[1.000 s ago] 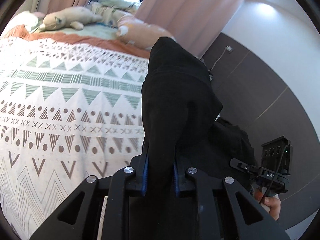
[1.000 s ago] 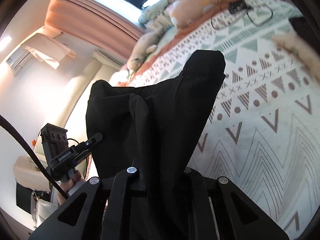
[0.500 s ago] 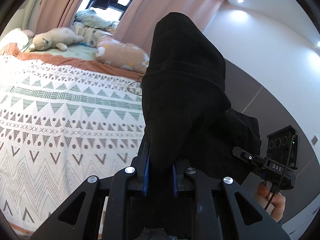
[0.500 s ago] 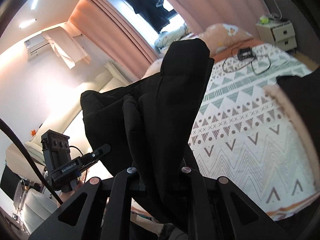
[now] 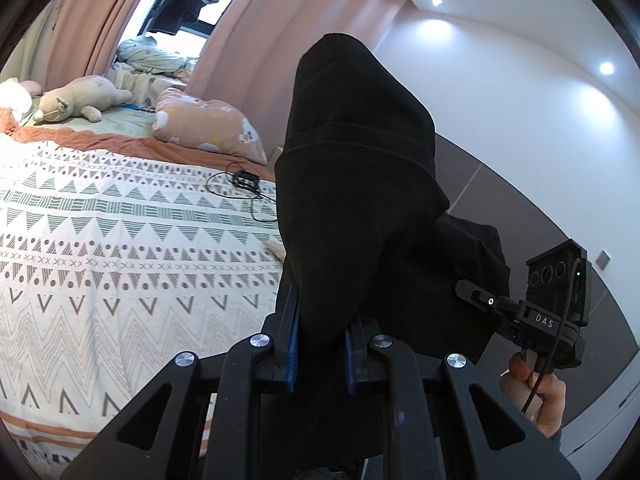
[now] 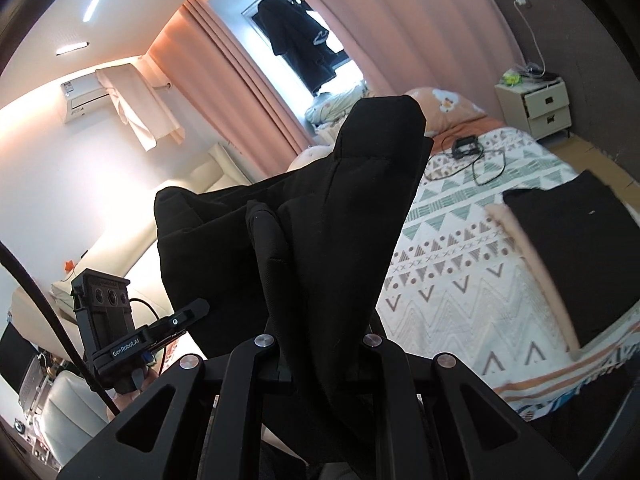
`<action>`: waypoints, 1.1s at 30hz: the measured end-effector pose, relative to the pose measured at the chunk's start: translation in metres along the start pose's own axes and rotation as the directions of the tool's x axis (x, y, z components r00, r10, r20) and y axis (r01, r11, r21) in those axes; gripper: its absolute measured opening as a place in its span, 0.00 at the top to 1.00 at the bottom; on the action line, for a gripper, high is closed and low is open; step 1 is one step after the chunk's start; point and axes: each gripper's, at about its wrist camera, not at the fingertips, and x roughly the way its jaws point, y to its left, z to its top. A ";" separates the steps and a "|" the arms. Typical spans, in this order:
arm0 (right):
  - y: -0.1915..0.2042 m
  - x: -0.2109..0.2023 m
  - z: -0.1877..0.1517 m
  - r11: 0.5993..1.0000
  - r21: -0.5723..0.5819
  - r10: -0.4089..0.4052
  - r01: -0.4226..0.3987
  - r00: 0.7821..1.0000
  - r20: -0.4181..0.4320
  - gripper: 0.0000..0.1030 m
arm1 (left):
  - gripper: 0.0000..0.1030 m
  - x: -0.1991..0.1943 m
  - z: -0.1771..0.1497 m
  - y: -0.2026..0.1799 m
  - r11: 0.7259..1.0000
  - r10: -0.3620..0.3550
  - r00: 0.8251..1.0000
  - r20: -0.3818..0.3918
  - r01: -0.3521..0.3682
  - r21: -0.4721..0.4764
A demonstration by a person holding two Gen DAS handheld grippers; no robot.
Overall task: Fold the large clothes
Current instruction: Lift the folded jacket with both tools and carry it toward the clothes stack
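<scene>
- Now the black garment [image 5: 360, 184] is seen held up in the air above the patterned bedspread [image 5: 120, 240], bunched between the two grippers.
- The left gripper [image 5: 320, 344] is clamped on a fold of the cloth, its blue pads [image 5: 294, 344] pressed against the fabric on both sides.
- The right gripper [image 6: 320, 356] is likewise clenched on the garment, with cloth draped over its fingers.
- A folded dark piece [image 6: 580, 248] is laid flat on the bed at the right.
- A black cable [image 5: 240, 188] is left lying near the pillow [image 5: 204, 126].

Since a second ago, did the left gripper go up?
Yes. The left gripper, shut on the black garment, has tilted up: the bed and plush toy sit lower in its view, with more ceiling showing.
</scene>
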 end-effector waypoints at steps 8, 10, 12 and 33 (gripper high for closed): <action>-0.017 -0.050 -0.003 0.999 -0.029 -0.015 0.016 0.999 0.044 0.91 | 0.82 0.010 -0.008 -0.044 0.999 -0.037 0.999 -0.011 0.037 0.019; -0.026 -0.059 0.000 0.999 -0.035 -0.016 0.017 0.999 0.048 0.91 | 0.82 0.016 -0.007 -0.056 0.999 -0.039 0.999 -0.020 0.039 0.028; -0.033 -0.068 0.005 0.999 -0.042 -0.019 0.021 0.999 0.051 0.91 | 0.82 0.021 -0.004 -0.069 0.998 -0.047 0.999 -0.027 0.048 0.041; -0.082 -0.145 0.041 0.972 -0.110 -0.186 0.207 0.966 0.179 0.93 | 0.82 0.151 0.016 -0.201 0.954 -0.250 0.957 -0.145 0.269 0.133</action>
